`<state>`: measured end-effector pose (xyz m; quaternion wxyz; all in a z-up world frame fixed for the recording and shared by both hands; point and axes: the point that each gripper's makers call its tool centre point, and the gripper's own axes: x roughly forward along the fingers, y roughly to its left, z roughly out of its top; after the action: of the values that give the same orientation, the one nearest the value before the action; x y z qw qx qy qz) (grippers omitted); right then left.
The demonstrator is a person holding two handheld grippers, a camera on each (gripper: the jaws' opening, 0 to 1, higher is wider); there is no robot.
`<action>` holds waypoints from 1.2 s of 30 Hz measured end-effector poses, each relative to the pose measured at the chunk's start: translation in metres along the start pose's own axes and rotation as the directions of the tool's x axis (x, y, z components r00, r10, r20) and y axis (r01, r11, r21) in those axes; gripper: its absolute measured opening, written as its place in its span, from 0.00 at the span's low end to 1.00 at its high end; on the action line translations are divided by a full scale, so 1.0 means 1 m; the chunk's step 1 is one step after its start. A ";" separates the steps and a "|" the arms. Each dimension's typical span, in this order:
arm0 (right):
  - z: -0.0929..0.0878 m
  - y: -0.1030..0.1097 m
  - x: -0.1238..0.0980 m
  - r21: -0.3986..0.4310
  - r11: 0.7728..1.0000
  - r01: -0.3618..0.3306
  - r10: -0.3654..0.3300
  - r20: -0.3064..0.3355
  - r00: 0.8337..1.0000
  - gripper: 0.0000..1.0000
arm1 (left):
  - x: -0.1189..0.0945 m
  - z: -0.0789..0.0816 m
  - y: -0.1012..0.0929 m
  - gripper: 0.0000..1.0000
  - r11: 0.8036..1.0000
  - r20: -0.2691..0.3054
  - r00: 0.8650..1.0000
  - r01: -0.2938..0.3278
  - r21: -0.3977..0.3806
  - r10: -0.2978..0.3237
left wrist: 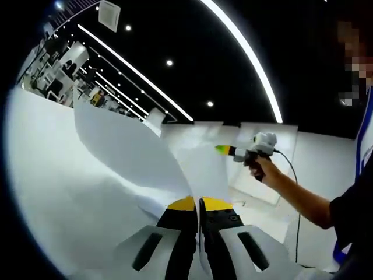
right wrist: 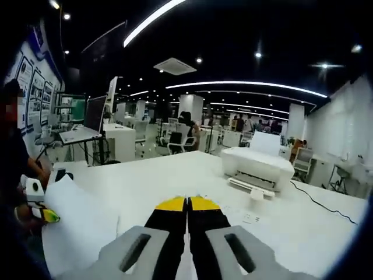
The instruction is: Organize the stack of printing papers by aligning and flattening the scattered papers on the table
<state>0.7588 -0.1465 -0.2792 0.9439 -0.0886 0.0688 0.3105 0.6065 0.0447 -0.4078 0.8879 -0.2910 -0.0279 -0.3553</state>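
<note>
In the left gripper view, the left gripper (left wrist: pixel 199 204) rises from the bottom centre with its yellow-tipped jaws pressed together on the lower edge of a sheet of paper (left wrist: pixel 131 146), which stands up from the jaws and curls toward the upper left of the frame. Holding the sheet by one edge lets it hang free of the table (left wrist: pixel 52 175), so it can be squared before being laid down. At centre right of that view, the right gripper (left wrist: pixel 224 150) is held in a person's hand (left wrist: pixel 265 169); its yellow-green tip points left and meets the far edge of a second raised sheet (left wrist: pixel 198 157), apparently to steady the paper from the opposite side. More paper (left wrist: pixel 262 189) lies flat on the table at right, below that hand. In the right gripper view, the right gripper (right wrist: pixel 187 204) shows its jaws closed at bottom centre; whether a sheet edge is pinched between them cannot be determined there. The left gripper (right wrist: pixel 44 213) appears at the lower left edge, beside a white sheet (right wrist: pixel 78 233) that bulges into the lower left. A printer (right wrist: pixel 256 166) sits on the table right of centre, well apart from the paper. The sheets are not yet aligned or flattened.
</note>
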 end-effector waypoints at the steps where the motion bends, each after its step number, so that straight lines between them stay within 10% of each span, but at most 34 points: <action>1: 0.005 -0.002 -0.001 -0.002 1.000 0.001 -0.001 0.003 1.000 0.00 | 0.000 0.000 0.000 0.06 1.000 0.000 1.000 0.000 0.001 0.000; 14: 0.031 -0.006 -0.026 -0.010 1.000 0.001 0.000 0.027 1.000 0.00 | 0.001 -0.001 0.000 0.06 1.000 -0.003 1.000 -0.005 0.002 0.005; 36: 0.104 0.051 -0.095 0.026 0.993 -0.111 0.110 0.032 0.993 0.00 | 0.001 -0.003 0.002 0.06 1.000 -0.012 1.000 -0.012 -0.012 0.012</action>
<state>0.6600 -0.1388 -0.1661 0.9273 -0.0669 0.0633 0.3627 0.6086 0.0438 -0.4108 0.8883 -0.2946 -0.0189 -0.3519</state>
